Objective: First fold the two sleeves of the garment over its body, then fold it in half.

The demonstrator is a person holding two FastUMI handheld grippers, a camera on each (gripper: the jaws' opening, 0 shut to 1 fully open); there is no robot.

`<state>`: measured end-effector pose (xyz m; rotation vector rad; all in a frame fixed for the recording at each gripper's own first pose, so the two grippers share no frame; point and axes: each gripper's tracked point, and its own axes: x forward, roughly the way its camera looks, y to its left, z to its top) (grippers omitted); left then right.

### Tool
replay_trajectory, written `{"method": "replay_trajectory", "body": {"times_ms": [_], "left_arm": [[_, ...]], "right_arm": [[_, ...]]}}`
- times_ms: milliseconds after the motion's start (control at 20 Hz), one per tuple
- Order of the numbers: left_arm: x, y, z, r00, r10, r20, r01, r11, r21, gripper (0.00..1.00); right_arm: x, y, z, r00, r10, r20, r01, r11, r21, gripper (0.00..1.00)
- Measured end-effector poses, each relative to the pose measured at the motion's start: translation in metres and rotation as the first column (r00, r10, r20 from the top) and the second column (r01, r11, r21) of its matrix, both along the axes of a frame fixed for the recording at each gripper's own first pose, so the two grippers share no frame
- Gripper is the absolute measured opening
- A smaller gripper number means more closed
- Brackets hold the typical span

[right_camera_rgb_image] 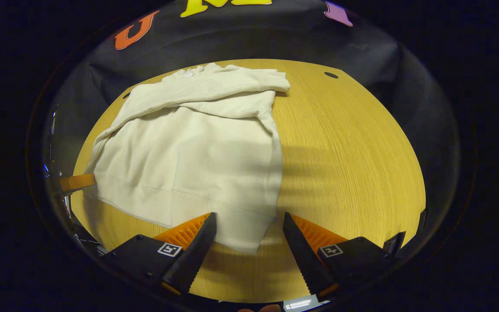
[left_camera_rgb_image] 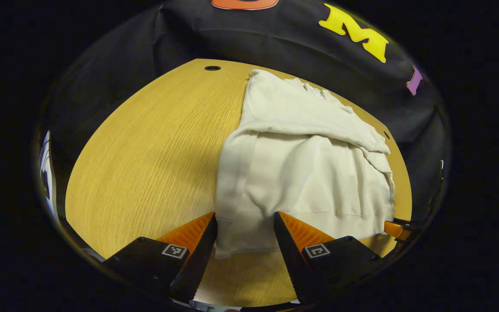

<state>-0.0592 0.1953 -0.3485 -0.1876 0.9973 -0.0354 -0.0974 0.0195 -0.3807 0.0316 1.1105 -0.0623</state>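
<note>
A cream sweatshirt point(left_camera_rgb_image: 306, 173) lies flat on the wooden table point(left_camera_rgb_image: 145, 151), hem toward me, with a sleeve point(left_camera_rgb_image: 314, 117) folded across its chest. My left gripper point(left_camera_rgb_image: 245, 216) is open, its fingers straddling the hem's left corner just above the table. In the right gripper view the same sweatshirt point(right_camera_rgb_image: 189, 151) shows its folded sleeve point(right_camera_rgb_image: 215, 89) near the collar. My right gripper point(right_camera_rgb_image: 248, 215) is open too, one finger on each side of the hem's right corner. I cannot tell whether either gripper touches the cloth.
The table point(right_camera_rgb_image: 353, 151) has a small round hole point(left_camera_rgb_image: 212, 68) near its far left corner and another hole point(right_camera_rgb_image: 331, 75) near the far right. Bare wood spreads on both sides of the garment. The other gripper's finger point(right_camera_rgb_image: 76, 182) pokes in by the hem's far corner.
</note>
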Motion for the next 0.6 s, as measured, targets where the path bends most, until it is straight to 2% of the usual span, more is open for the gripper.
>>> {"method": "replay_trajectory", "body": {"times_ms": [100,200,250,300,350,400,550,600], "left_arm": [[-0.002,0.002,0.0,1.0,0.013,0.002,-0.013,1.0,-0.028,0.82],[-0.003,0.01,-0.003,0.999,0.036,-0.02,-0.037,0.999,-0.011,0.8],[-0.003,0.017,-0.004,0.998,0.058,-0.037,-0.057,0.998,0.017,0.73],[-0.003,0.02,-0.003,0.996,0.076,-0.045,-0.074,0.997,0.031,0.48],[-0.003,0.021,-0.002,0.995,0.085,-0.05,-0.083,0.996,0.037,0.46],[-0.003,0.02,0.0,0.995,0.086,-0.054,-0.083,0.996,0.044,0.3],[-0.003,0.017,0.007,0.994,0.075,-0.074,-0.072,0.996,0.044,0.23],[-0.002,0.015,0.011,0.995,0.067,-0.077,-0.064,0.997,0.037,0.18]], "right_arm": [[0.001,0.0,0.0,1.0,-0.001,-0.002,0.001,1.0,-0.001,0.97],[0.002,0.002,0.001,1.0,-0.003,0.001,0.003,1.0,0.0,0.99],[0.003,0.005,0.001,1.0,0.002,0.001,-0.002,1.0,0.004,0.99],[0.003,0.007,0.0,1.0,0.013,0.0,-0.013,1.0,0.002,0.93],[0.003,0.008,0.0,1.0,0.018,-0.004,-0.018,1.0,0.0,0.87],[0.004,0.009,-0.001,1.0,0.012,-0.007,-0.012,1.0,0.003,0.83],[0.006,0.01,0.005,1.0,0.017,-0.009,-0.016,0.999,0.028,0.8],[0.005,0.015,-0.001,1.0,-0.004,-0.02,0.005,0.998,0.058,0.64]]}}
